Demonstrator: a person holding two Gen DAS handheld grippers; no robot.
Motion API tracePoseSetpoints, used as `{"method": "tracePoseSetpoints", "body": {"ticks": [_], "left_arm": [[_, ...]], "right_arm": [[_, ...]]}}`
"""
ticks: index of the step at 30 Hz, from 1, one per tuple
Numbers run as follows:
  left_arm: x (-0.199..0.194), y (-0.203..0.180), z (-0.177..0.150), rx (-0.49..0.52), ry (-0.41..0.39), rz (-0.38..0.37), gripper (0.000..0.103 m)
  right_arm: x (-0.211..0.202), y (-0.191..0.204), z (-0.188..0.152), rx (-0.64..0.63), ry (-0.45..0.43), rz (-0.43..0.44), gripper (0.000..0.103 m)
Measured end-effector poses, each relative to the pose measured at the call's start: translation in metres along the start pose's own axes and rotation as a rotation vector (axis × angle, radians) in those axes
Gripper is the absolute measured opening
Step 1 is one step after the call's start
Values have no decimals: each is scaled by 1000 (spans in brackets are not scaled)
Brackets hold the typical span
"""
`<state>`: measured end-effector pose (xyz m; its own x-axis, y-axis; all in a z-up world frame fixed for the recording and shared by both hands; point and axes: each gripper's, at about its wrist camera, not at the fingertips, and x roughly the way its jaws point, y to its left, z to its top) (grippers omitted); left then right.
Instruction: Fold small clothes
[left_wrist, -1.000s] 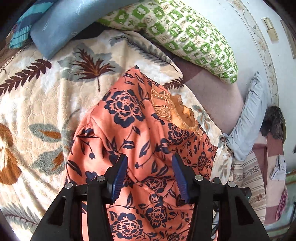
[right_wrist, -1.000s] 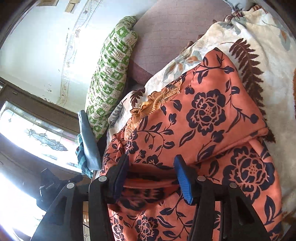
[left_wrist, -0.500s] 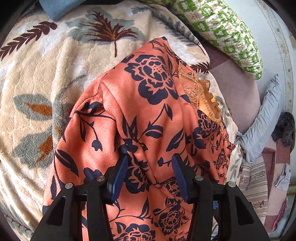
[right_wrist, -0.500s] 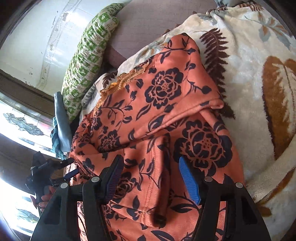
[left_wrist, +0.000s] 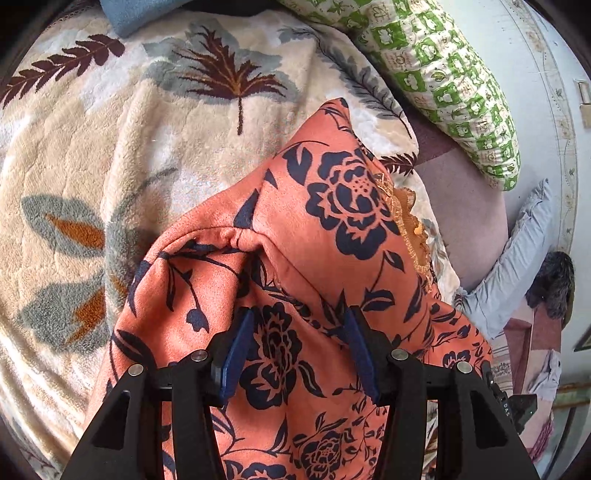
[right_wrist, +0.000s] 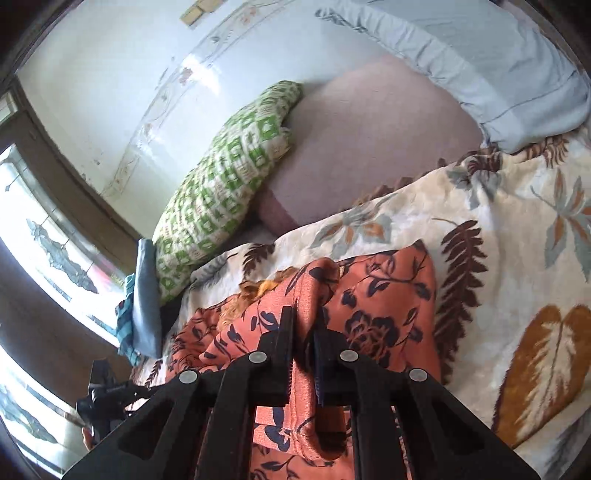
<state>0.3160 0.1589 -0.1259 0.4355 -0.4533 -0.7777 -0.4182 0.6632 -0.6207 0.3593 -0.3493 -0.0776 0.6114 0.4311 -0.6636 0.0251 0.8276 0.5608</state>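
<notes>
Draping orange floral garment, bunched, pinched by right gripper

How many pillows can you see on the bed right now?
2 for certain: the green checked pillow against the wall, and a pale blue pillow at the bed's far corner. Others may lie out of frame.

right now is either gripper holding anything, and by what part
The right gripper is shut on the orange garment, pinching a raised fold of its fabric. The left gripper is open over it, holding nothing.
</notes>
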Motion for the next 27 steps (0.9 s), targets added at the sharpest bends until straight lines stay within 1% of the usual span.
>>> {"method": "tracePoseSetpoints", "body": {"ticks": [3, 6, 7, 8, 9, 10, 12, 13, 14, 15, 16, 18, 19, 21, 22, 24, 25, 27], "left_arm": [[15, -4, 7, -24, 1, 11, 51], [27, -10, 14, -25, -10, 56, 49], [30, -11, 16, -27, -8, 59, 49], [30, -13, 17, -23, -9, 54, 49], [29, -14, 17, -12, -13, 47, 49], [27, -16, 17, 1, -17, 37, 49], [25, -19, 16, 15, -18, 16, 51], [25, -19, 15, 16, -18, 7, 51], [25, -18, 15, 19, -17, 2, 52], [24, -17, 17, 19, -15, 0, 52], [26, -17, 18, 15, -11, -1, 52], [29, -15, 19, 2, -2, -4, 52], [29, -13, 19, 1, 0, -5, 52], [28, -13, 19, 6, 2, -5, 52], [28, -13, 20, 7, 6, -7, 52], [28, -13, 21, 17, 10, -16, 52], [27, -14, 21, 25, 9, -17, 52], [27, -13, 21, 38, 7, -22, 52]], "right_arm": [[27, -25, -6, 36, 71, -59, 8], [44, -43, -21, 49, 116, -108, 8], [48, -49, -26, 56, 139, -127, 10], [52, -53, -30, 57, 165, -146, 15], [52, -54, -31, 48, 180, -154, 15], [47, -51, -30, 24, 163, -170, 16], [27, -34, -21, -59, 53, -218, 19], [19, -24, -15, -101, 5, -203, 26], [17, -12, -10, -143, -18, -164, 38], [22, 2, -6, -186, 3, -110, 45], [33, 18, -4, -232, 60, -46, 53], [62, 53, -8, -333, 175, 58, 53], [76, 70, -12, -385, 221, 92, 53], [105, 101, -21, -481, 304, 121, 53], [119, 112, -25, -523, 349, 128, 51], [140, 131, -34, -625, 417, 125, 53], [148, 139, -41, -677, 454, 121, 51], [156, 152, -57, -815, 475, 76, 52]]}}
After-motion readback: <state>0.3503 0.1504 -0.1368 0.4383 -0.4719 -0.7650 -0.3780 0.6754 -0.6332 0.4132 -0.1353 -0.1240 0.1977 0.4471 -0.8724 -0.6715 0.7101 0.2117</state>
